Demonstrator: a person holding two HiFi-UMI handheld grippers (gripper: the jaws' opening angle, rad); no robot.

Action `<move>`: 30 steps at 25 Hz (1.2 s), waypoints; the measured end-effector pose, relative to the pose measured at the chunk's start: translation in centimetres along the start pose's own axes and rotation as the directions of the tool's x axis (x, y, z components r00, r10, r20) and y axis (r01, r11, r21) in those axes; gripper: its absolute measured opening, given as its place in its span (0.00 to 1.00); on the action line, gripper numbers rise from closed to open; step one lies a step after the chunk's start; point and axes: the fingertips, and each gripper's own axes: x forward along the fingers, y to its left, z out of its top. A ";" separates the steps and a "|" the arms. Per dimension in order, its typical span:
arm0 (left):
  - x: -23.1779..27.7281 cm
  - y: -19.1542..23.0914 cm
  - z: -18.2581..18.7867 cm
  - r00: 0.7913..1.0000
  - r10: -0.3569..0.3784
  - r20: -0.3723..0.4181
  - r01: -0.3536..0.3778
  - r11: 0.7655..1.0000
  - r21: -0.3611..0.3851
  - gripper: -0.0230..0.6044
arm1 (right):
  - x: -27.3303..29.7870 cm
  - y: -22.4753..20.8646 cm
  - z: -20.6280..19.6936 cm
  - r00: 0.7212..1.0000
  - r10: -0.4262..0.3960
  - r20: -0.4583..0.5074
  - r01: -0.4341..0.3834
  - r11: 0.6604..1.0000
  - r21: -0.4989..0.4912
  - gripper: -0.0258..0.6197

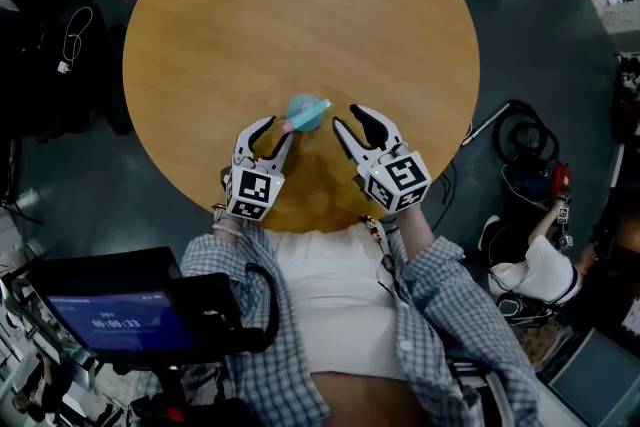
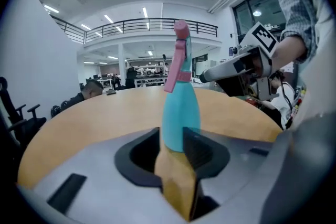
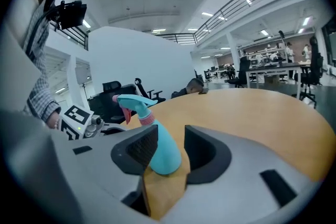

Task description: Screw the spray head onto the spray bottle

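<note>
At the near edge of the round surface (image 1: 300, 5), the spray bottle (image 1: 308, 113) stands upright, its long axis vertical, with the spray head (image 2: 180, 52) seated on its neck. My left tongs (image 1: 277, 135) and right tongs (image 1: 352, 122) flank it. Both are half spread and pinch nothing; the bottle lies just ahead of each pair of tips. The left tips look slightly nearer.

- **Head view:** the bottle from above, between the converging tongs.
- **Left gripper view:** the pink head in profile.
- **Right gripper view:** the nozzle pointing toward my left tongs, with a gap beside one jaw.

No view shows whether the head is screwed fully down. I judge the left should steady the body while the right turns the collar.
</note>
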 end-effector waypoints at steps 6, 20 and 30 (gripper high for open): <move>-2.7 3.0 -0.4 0.991 0.134 -0.001 -0.133 0.986 -0.102 0.04 | -0.4 -2.1 0.4 0.994 -0.099 0.054 0.093 0.990 0.108 0.11; -3.1 3.3 0.9 0.985 0.170 0.037 -0.158 0.961 -0.227 0.04 | 0.2 -1.3 -2.1 0.996 -0.085 -0.012 0.085 0.977 0.193 0.03; -2.9 3.6 0.9 0.984 0.176 0.030 -0.165 0.959 -0.231 0.04 | 0.3 -1.0 -2.4 0.996 -0.081 -0.024 0.084 0.979 0.184 0.03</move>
